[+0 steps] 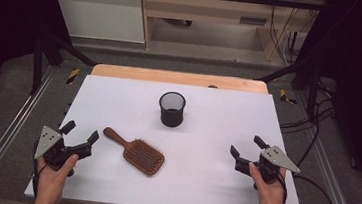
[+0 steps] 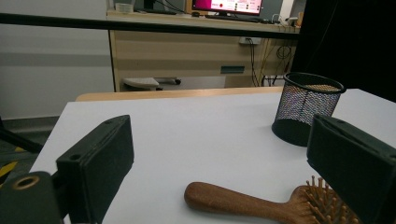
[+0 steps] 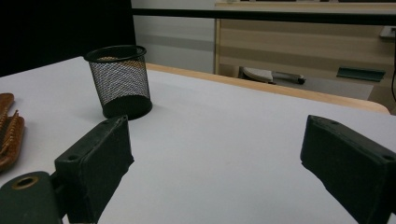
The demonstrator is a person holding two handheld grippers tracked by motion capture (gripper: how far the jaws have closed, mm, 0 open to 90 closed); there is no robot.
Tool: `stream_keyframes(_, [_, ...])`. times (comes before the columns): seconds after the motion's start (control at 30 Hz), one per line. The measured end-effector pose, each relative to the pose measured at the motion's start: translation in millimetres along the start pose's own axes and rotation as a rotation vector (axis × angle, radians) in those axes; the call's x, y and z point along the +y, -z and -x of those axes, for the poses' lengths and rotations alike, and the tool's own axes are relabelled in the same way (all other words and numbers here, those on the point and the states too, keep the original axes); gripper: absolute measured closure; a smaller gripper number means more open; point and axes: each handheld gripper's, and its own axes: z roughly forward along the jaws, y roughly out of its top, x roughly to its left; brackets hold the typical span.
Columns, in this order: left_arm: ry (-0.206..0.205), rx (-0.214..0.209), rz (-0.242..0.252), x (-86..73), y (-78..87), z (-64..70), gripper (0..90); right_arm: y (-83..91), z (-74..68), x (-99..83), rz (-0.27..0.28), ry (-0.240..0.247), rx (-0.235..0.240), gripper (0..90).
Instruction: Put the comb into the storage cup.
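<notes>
A wooden paddle hairbrush (image 1: 136, 152) lies bristles up on the white table (image 1: 119, 101), its handle pointing back left. A black mesh cup (image 1: 172, 108) stands upright behind it near the table's middle. My left gripper (image 1: 80, 132) is open at the front left, just left of the brush handle (image 2: 229, 200), holding nothing. My right gripper (image 1: 247, 146) is open at the front right, well apart from both objects. The left gripper view has the cup (image 2: 306, 107) at the right. The right gripper view has the cup (image 3: 120, 81) at the left and the brush's edge (image 3: 9, 130) beside it.
A bare wooden strip (image 1: 179, 77) edges the table's far side. Beyond it stand a wooden desk (image 1: 218, 10) and a white cabinet (image 1: 102, 9). Metal frame rails (image 1: 5, 130) run along both table sides, with cables (image 1: 310, 195) on the floor at right.
</notes>
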Motion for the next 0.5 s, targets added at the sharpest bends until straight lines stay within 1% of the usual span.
stream_keyframes(0.17, [-0.002,-0.003,-0.011,-0.1,-0.5,0.8,10.5,-1.2,-0.1,-0.7,-0.01,-0.004,-0.001,8.7])
stream_keyframes(0.27, [-0.005,-0.008,-0.023,-0.6,-1.2,1.8,15.1,-1.3,-0.1,-0.7,-0.012,-0.006,-0.002,8.7])
stream_keyframes(0.3, [-0.006,-0.009,-0.027,-0.8,-1.4,2.2,15.1,-1.3,-0.1,-0.7,-0.012,-0.006,-0.004,8.7])
stream_keyframes(0.33, [-0.005,-0.011,-0.032,-1.1,-1.6,2.3,19.9,-1.4,-0.1,-0.9,-0.014,-0.006,-0.006,8.7])
stream_keyframes(0.4, [-0.001,-0.016,-0.05,-1.6,-1.9,2.3,24.1,-1.5,0.0,-1.0,-0.017,-0.007,-0.009,8.7])
stream_keyframes(0.43, [-0.001,-0.016,-0.05,-1.6,-1.9,2.3,27.1,-1.7,0.1,-1.2,-0.018,-0.006,-0.009,8.7])
stream_keyframes(0.47, [0.002,-0.014,-0.071,-1.8,-2.0,2.4,30.6,-1.8,0.0,-1.3,-0.02,-0.007,-0.01,8.7])
stream_keyframes(0.5, [0.002,-0.014,-0.071,-1.8,-2.0,2.4,34.1,-2.0,0.0,-1.4,-0.021,-0.006,-0.01,8.7])
